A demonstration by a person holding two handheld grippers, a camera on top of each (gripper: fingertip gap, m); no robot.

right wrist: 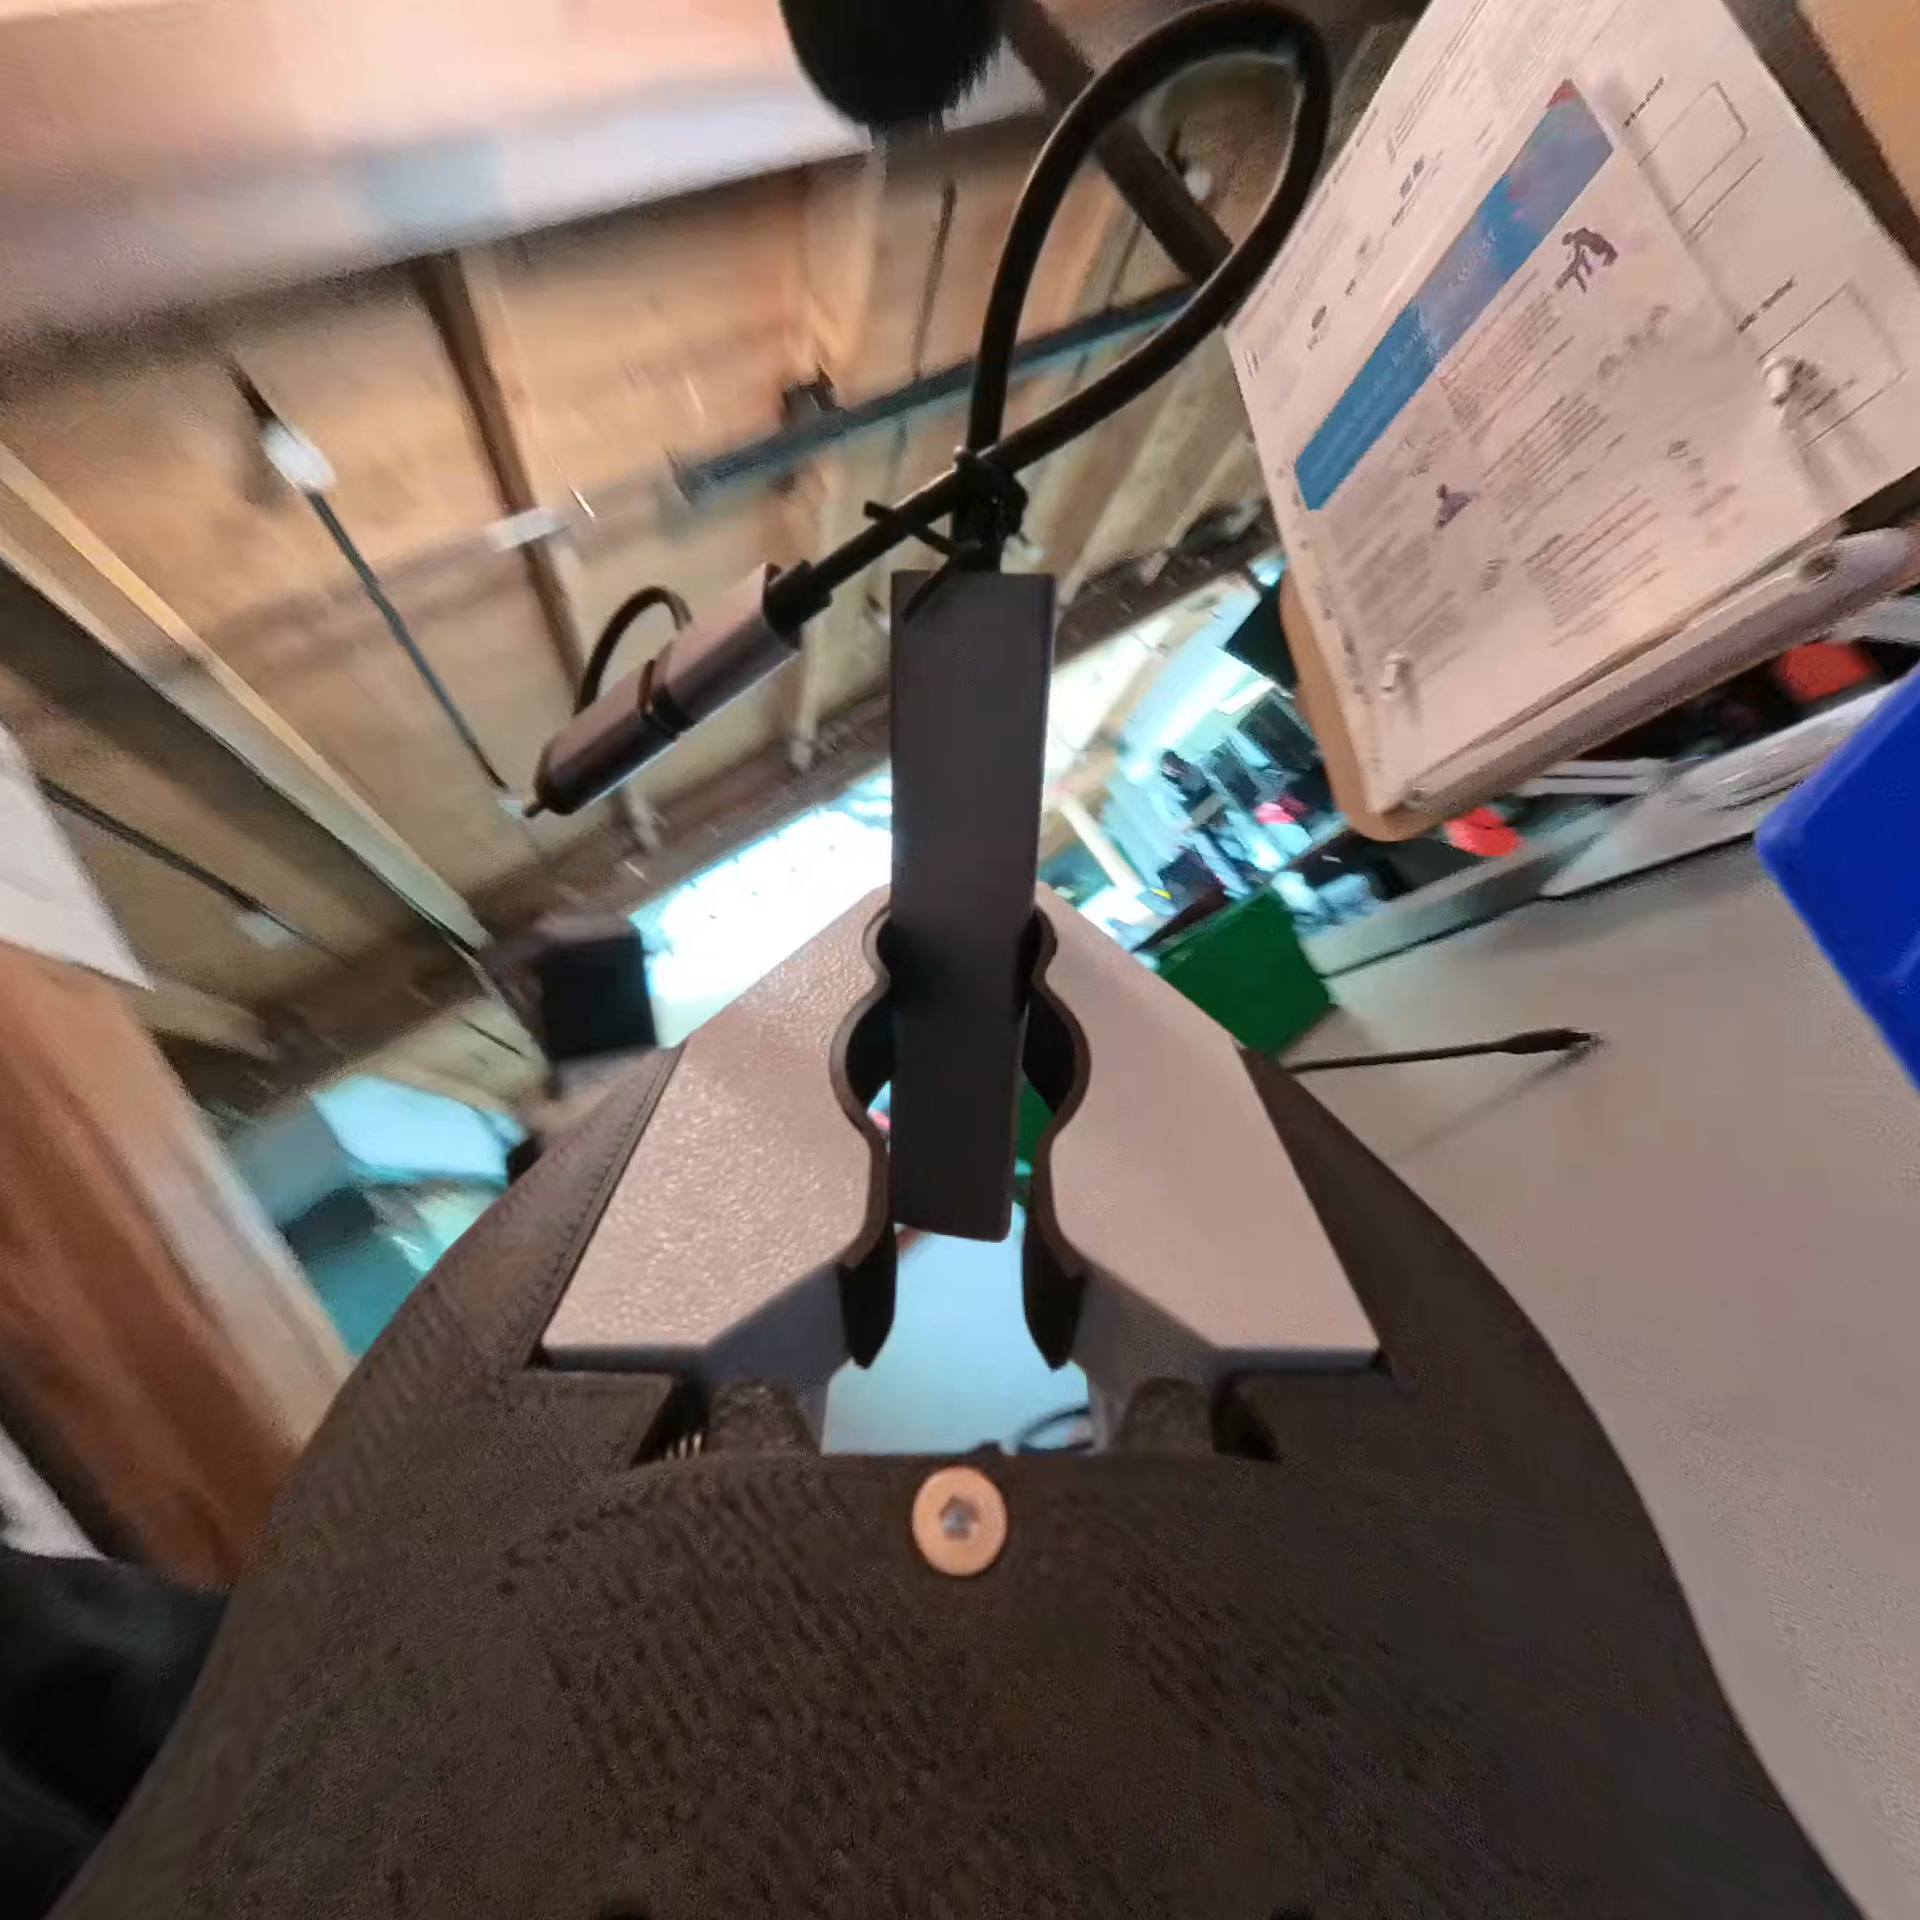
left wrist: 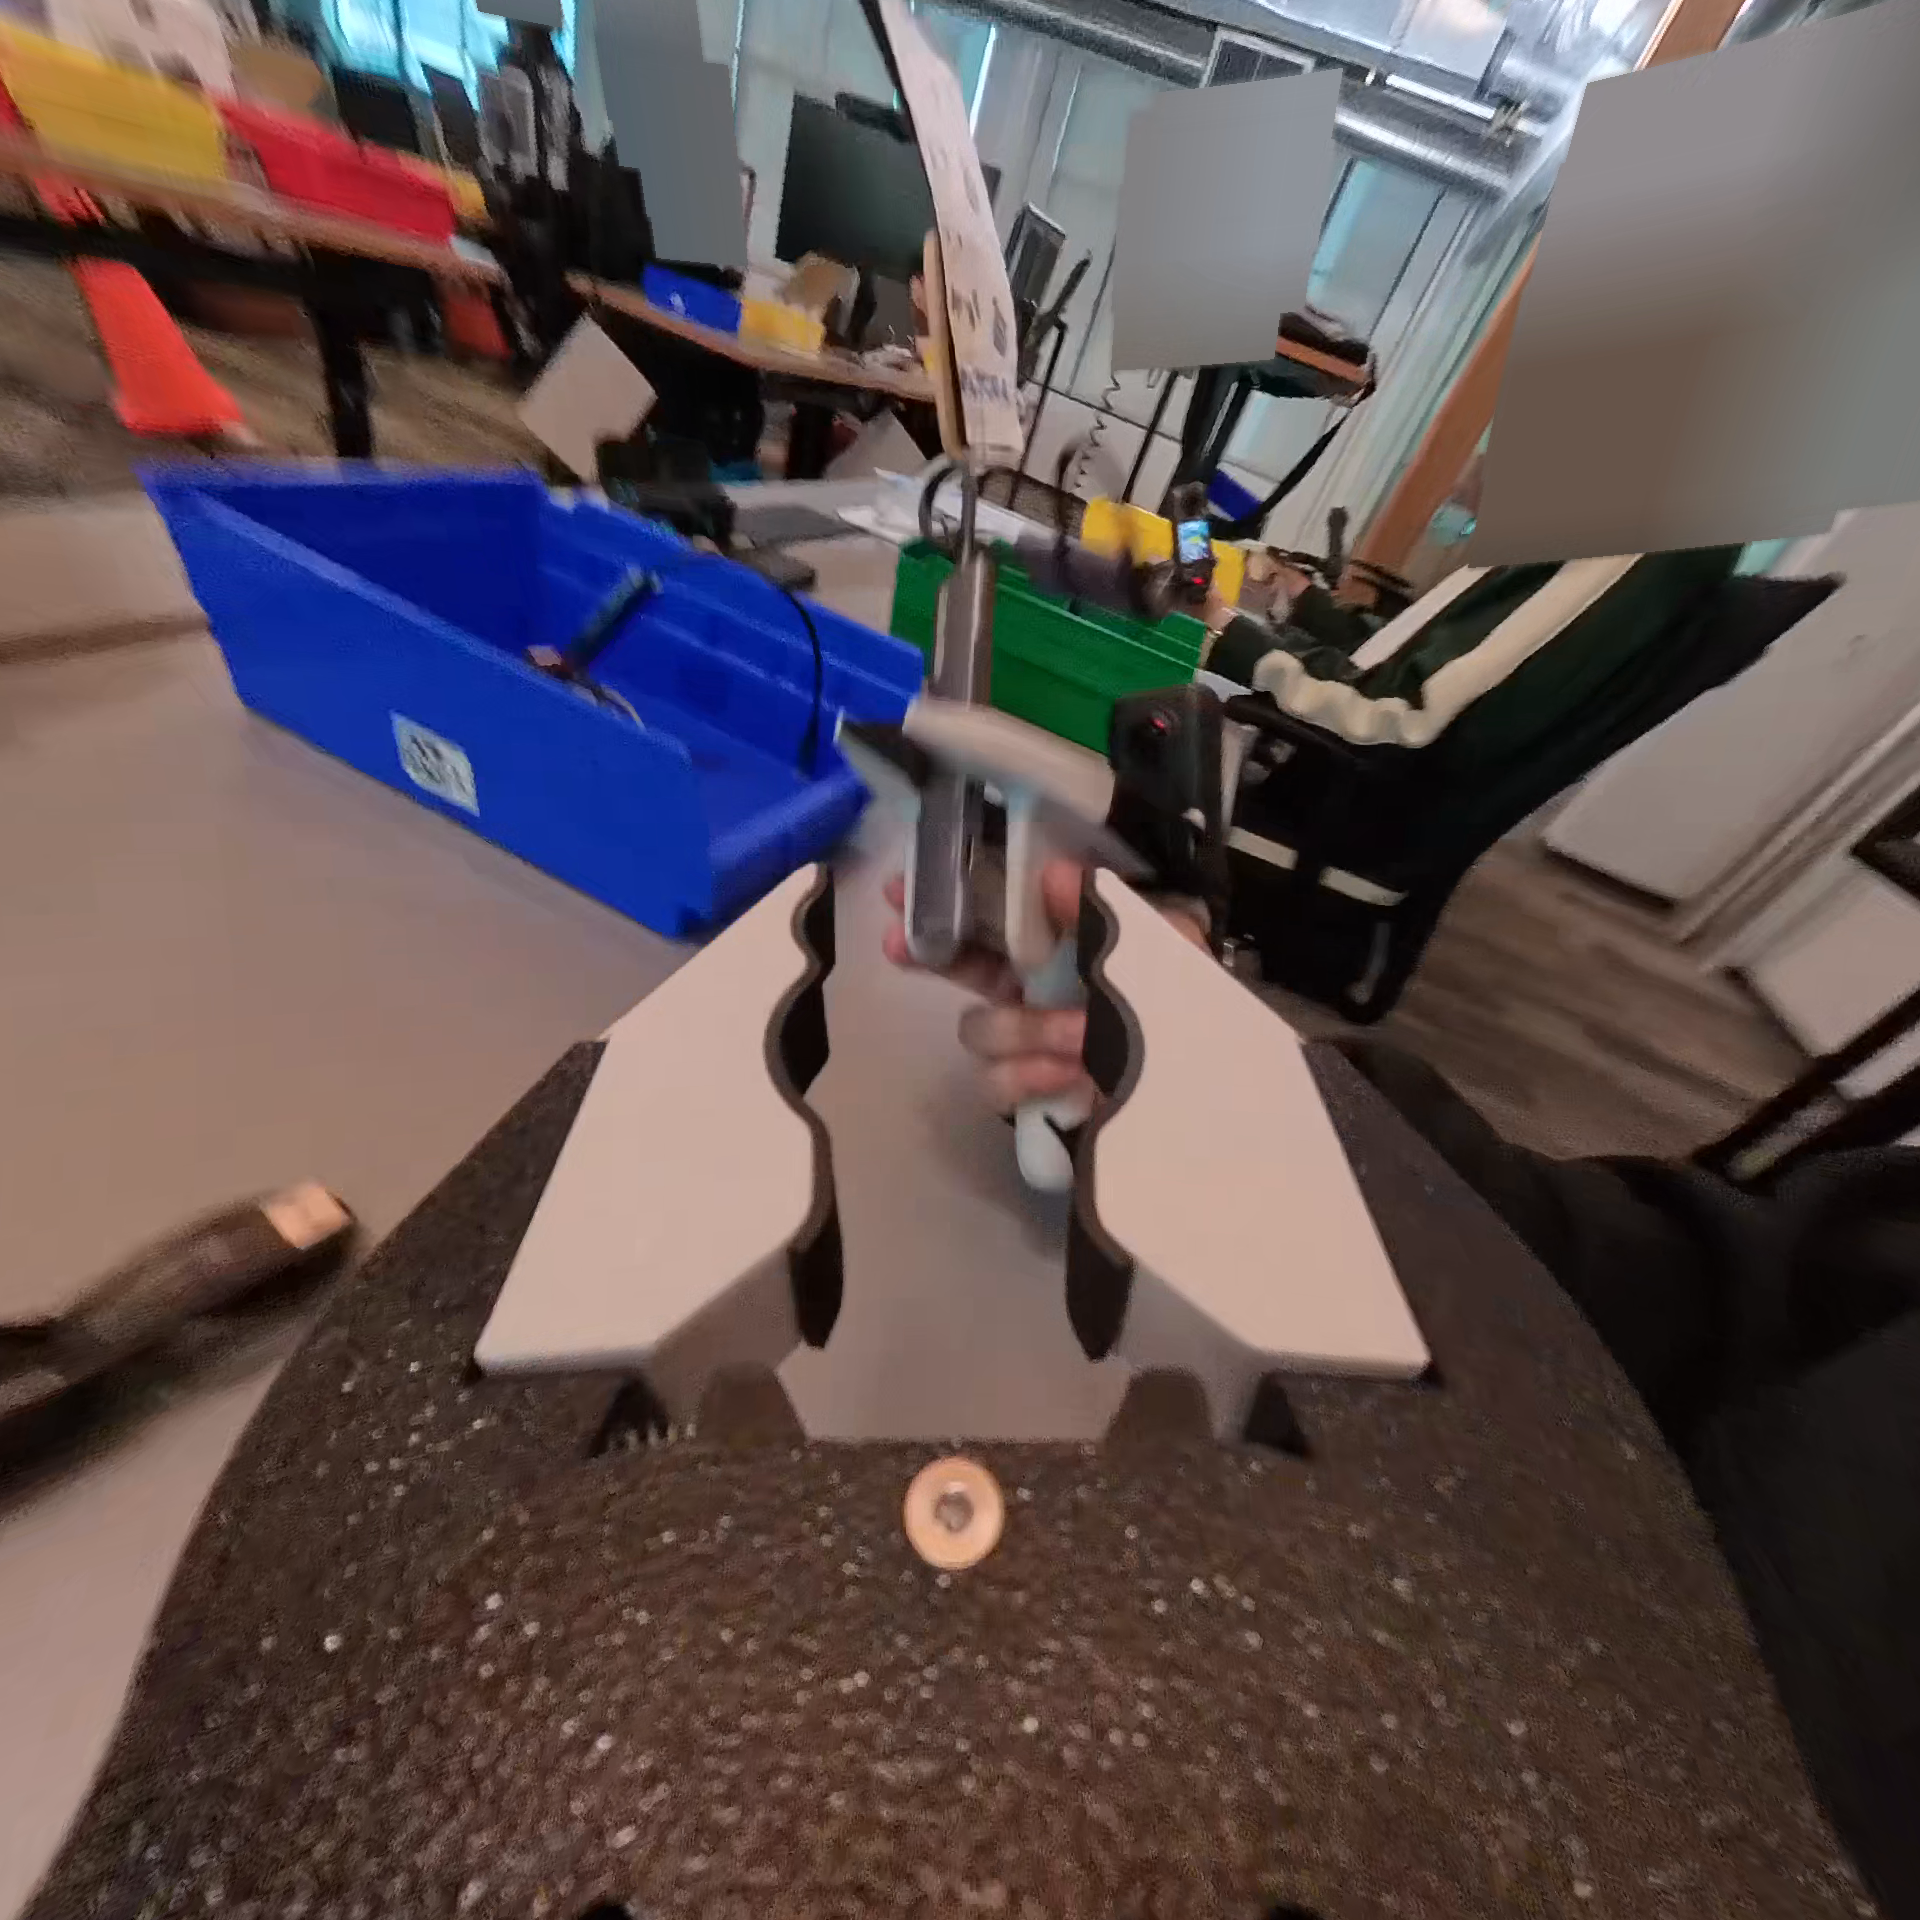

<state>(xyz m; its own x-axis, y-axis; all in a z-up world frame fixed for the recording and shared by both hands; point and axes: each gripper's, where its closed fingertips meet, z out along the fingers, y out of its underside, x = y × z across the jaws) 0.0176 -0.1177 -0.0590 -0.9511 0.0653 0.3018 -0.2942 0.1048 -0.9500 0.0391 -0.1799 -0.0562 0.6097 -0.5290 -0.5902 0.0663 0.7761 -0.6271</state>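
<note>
Right gripper [right wrist: 961, 966] clamps a flat dark bar; left gripper [left wrist: 951, 914] stands wide apart, holding nothing.

The flat dark bar [right wrist: 966, 883] stands upright between the right gripper's narrowed fingers, with a looped black cable [right wrist: 1132, 260] zip-tied at its top and a grey adapter plug [right wrist: 665, 696] dangling to the left. From the left wrist view, the other gripper and the hand [left wrist: 1023, 1039] holding it show just ahead over the grey table [left wrist: 208, 987], with a blue bin [left wrist: 499, 665] to the left and a green bin [left wrist: 1049, 644] behind.
</note>
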